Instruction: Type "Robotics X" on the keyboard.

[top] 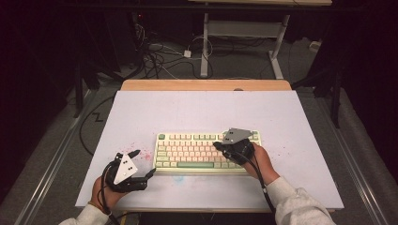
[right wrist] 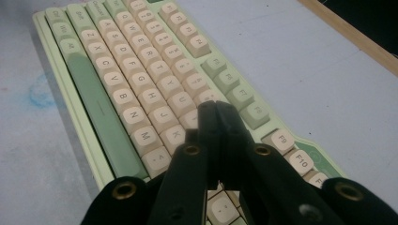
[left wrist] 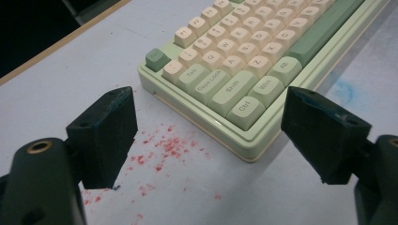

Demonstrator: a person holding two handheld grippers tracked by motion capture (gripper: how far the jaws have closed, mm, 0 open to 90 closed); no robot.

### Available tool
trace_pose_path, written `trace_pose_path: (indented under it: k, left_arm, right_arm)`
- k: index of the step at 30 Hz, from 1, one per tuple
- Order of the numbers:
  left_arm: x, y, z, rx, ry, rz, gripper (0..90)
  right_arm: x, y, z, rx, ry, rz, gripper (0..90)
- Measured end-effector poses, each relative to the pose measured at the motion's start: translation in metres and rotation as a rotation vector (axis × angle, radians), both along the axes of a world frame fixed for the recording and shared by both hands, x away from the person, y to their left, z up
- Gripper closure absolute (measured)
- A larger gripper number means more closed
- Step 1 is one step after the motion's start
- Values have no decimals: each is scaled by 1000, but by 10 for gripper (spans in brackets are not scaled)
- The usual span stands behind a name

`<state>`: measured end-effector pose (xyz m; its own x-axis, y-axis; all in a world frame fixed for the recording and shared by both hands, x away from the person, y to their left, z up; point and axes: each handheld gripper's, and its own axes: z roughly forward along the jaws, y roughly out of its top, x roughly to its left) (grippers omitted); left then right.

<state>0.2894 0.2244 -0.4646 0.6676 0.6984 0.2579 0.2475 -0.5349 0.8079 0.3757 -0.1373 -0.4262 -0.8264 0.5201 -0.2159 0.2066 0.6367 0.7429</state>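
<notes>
A pale green keyboard (top: 197,151) with cream keys lies on the white mat (top: 202,110), a little in front of its middle. My right gripper (top: 218,145) hovers over the keyboard's right half, jaws pressed together with nothing between them. In the right gripper view its tips (right wrist: 216,110) sit just above the cream letter keys (right wrist: 141,84) near the K key; whether they touch is unclear. My left gripper (top: 144,162) rests low on the mat off the keyboard's front-left corner, jaws wide apart. In the left gripper view that gripper (left wrist: 209,117) frames the corner of the keyboard (left wrist: 244,112) without touching it.
Red speckles (left wrist: 162,150) stain the mat beside the keyboard's left end, and a blue smudge (left wrist: 345,91) lies in front of it. A wooden table edge (top: 206,85) borders the mat's far side. Beyond it are floor cables (top: 159,56) and white desk legs (top: 204,47).
</notes>
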Motion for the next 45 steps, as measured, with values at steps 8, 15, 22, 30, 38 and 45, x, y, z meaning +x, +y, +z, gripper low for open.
trace_pose_path:
  k: [8, 15, 22, 30, 38, 45]
  left_arm:
    - [0, 0, 0, 0, 0, -3, 179]
    - [0, -1, -1, 5, 8, -11, 179]
    - [0, -2, -1, 7, 12, -18, 179]
    - [0, -2, -2, 10, 15, -22, 179]
    - [0, -3, -2, 9, 21, -26, 179]
    - [0, -3, -3, 11, 26, -30, 179]
  right_arm:
    - [3, 8, -4, -14, 21, 1, 900]
    - [4, 13, -7, -28, 25, 11, 900]
    - [6, 16, -11, -43, 35, 6, 900]
    - [9, 19, -15, -52, 46, -3, 900]
    - [8, 22, -16, -68, 42, 1, 900]
    - [13, 18, -17, -64, 42, -32, 900]
